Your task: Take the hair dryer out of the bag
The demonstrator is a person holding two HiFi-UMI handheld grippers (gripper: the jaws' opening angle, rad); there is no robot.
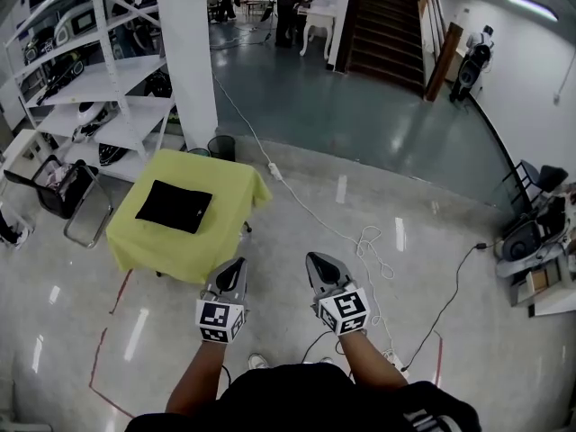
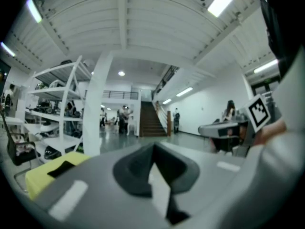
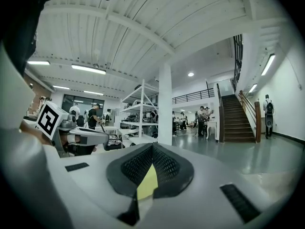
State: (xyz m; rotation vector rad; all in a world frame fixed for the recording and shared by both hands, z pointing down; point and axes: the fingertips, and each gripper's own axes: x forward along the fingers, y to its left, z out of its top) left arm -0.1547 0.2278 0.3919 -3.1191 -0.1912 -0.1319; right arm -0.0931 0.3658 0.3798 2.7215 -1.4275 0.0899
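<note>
No words, numbers or brands can be read; the cube on the left gripper and that on the right gripper carry only black-and-white square markers.

You stand in a big open lab hall: white shelving stacked with equipment, cables trailing over the polished floor, a staircase behind.
</note>
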